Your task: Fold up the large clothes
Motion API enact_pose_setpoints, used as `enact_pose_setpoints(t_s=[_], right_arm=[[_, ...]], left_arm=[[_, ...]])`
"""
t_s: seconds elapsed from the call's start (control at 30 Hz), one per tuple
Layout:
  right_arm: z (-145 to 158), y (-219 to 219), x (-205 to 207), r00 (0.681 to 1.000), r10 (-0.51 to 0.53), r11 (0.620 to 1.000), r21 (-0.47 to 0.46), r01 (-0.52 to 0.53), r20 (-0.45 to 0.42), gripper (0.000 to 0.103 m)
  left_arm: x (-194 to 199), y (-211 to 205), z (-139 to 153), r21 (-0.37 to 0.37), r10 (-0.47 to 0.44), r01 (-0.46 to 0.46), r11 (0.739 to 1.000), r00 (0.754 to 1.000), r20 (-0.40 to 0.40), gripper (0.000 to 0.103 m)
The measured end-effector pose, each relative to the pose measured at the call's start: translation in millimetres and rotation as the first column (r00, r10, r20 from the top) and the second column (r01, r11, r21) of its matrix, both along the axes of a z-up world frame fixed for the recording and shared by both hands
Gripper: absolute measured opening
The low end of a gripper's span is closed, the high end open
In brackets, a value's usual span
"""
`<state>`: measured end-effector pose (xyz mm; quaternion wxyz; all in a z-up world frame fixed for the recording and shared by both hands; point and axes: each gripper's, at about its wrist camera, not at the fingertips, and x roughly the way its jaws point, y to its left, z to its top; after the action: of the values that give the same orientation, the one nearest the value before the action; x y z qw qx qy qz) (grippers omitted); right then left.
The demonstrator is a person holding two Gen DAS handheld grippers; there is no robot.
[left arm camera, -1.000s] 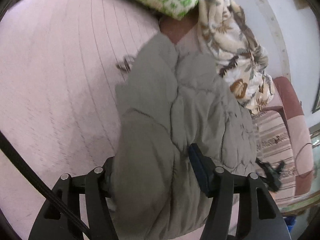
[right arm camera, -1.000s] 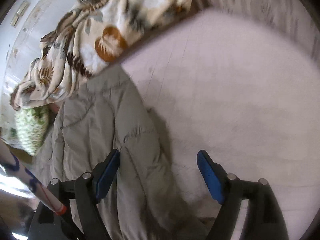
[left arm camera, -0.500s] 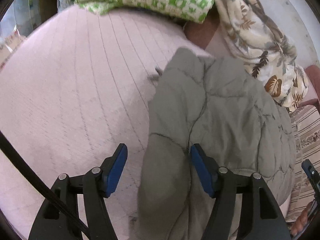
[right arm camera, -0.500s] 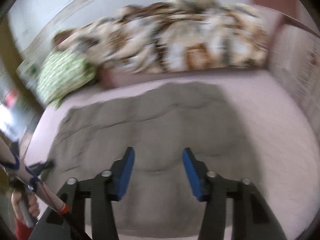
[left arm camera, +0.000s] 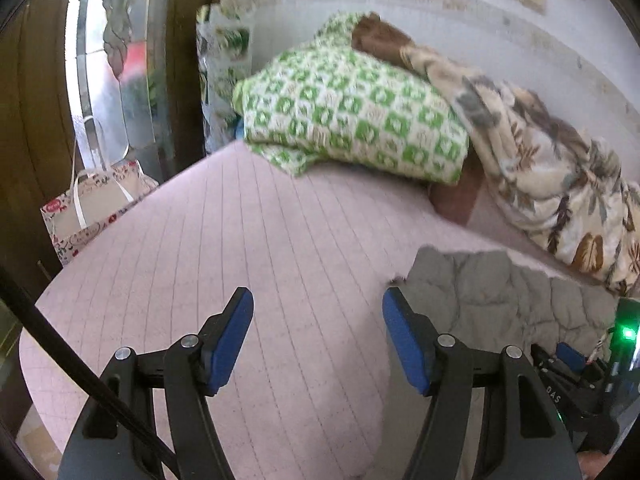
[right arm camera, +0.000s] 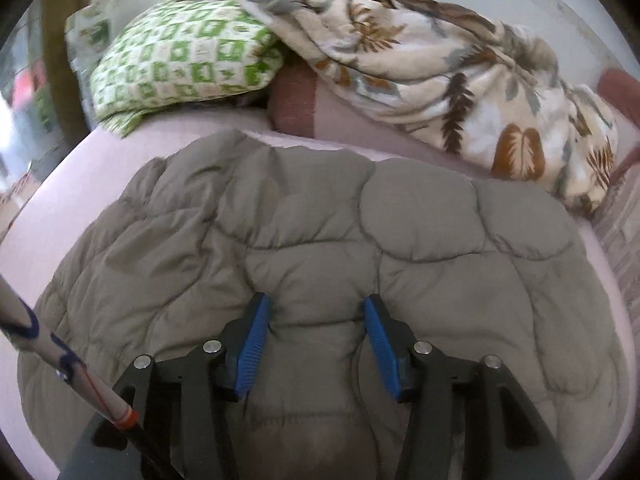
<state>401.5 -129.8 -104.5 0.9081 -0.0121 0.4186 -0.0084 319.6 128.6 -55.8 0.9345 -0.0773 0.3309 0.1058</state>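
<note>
Left claw (left arm camera: 318, 334) and right claw (right arm camera: 316, 340), black frames, blue ribbed pads, silver screws, black cable

We see a matt, puffy quilted grey jacket (right arm camera: 320, 240) on the bed's (left arm camera: 280, 260) pale pink stitched cloth; at its far edge lie a woven green-checked pillow (left arm camera: 352, 116) and a soft leaf-print blanket (right arm camera: 440, 60).

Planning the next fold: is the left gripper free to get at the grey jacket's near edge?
Probably yes. The left gripper is open with only bare pink bedcover between its pads, and the grey jacket lies just beside it, nothing between.
</note>
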Motion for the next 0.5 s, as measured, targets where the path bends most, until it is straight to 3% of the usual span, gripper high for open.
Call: enact_pose_setpoints(t_s=[0.1, 0.23, 0.33, 0.4, 0.5], right_arm=[[9.0, 2.8, 1.9, 1.0, -0.007, 0.999, -0.033, 0.006, -0.013, 0.056], [40.4, 21.2, -17.4, 0.997, 0.034, 0.999, -0.015, -0.033, 0.076, 0.056], [31.6, 41.3, -11.4, 0.996, 0.082, 0.997, 0.009, -0.082, 0.028, 0.056], [15.7, 52.8, -2.4, 0.997, 0.08, 0.995, -0.05, -0.081, -0.006, 0.062], [10.8, 58.8, 3.9, 0.997, 0.072, 0.993, -0.095, -0.074, -0.023, 0.063]], left_arm=[[-4.5, 3.0, 6.2, -0.002, 0.025, -0.025, 1.0, 0.999, 0.035, 0.074], [-20.1, 9.0, 17.6, 0.04, 0.108, -0.113, 0.993, 0.988, 0.107, 0.08], [-30.5, 7.9, 24.6, 0.092, 0.152, -0.17, 0.981, 0.973, 0.176, 0.086], [-33.1, 4.4, 26.9, 0.127, 0.154, -0.182, 0.975, 0.968, 0.2, 0.09], [-32.6, 0.5, 28.3, 0.171, 0.155, -0.193, 0.966, 0.965, 0.212, 0.09]])
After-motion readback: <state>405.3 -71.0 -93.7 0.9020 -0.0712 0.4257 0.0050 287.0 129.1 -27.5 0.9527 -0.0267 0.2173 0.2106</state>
